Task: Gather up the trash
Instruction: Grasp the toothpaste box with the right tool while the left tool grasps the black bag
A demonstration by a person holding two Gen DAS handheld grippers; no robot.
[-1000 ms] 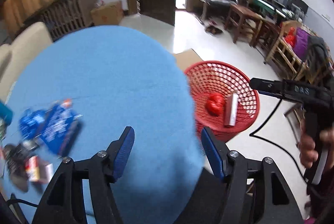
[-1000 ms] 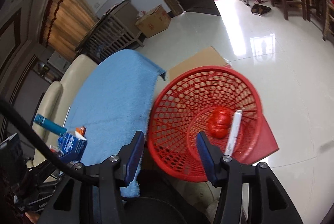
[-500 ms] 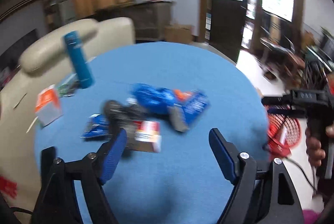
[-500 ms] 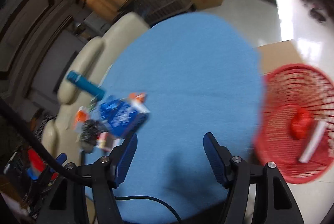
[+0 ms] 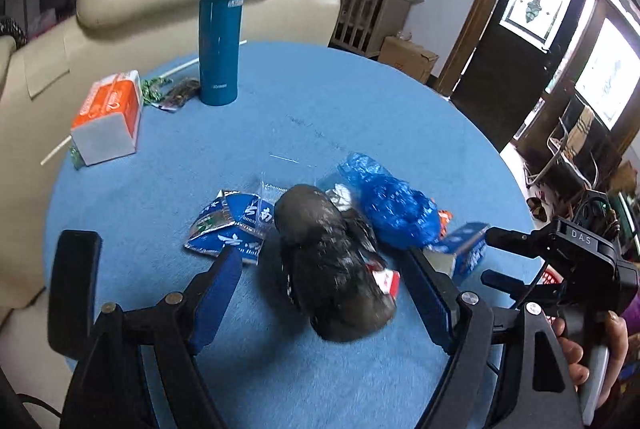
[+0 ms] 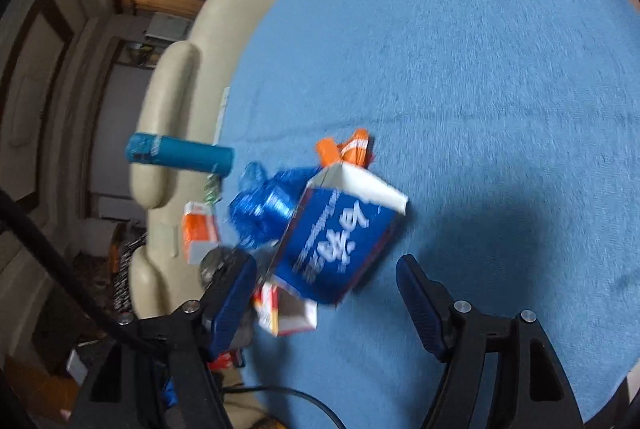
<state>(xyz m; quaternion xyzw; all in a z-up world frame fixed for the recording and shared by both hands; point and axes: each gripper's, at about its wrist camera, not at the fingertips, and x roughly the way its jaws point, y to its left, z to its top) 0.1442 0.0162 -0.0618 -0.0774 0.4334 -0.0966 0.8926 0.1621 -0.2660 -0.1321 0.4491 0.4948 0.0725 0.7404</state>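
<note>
back over the litter, both hands empty
i've swung from the red basket to the tabletop (image 5: 400, 117); my left gripper (image 5: 326, 299) straddles the black bag (image 5: 332, 265) untouched, my right gripper (image 6: 326, 303) faces the blue carton (image 6: 340, 241), fingers just spreading.

One teal flask (image 5: 221, 33), two orange-white cartons (image 5: 107, 117), one black bag (image 5: 332, 261), one blue bag (image 5: 396, 207).

On the counter (image 5: 360, 101) the dark bag (image 5: 332, 261) lies in the middle of the heap, between my left jaws. Just left of the bag lies a flat wrapper (image 5: 228, 225); just right of it a crumpled bag (image 5: 392, 209), then a carton (image 5: 460, 249). Well behind the bag a flask (image 5: 220, 33) stands upright, a box (image 5: 108, 117) to its left.
</note>
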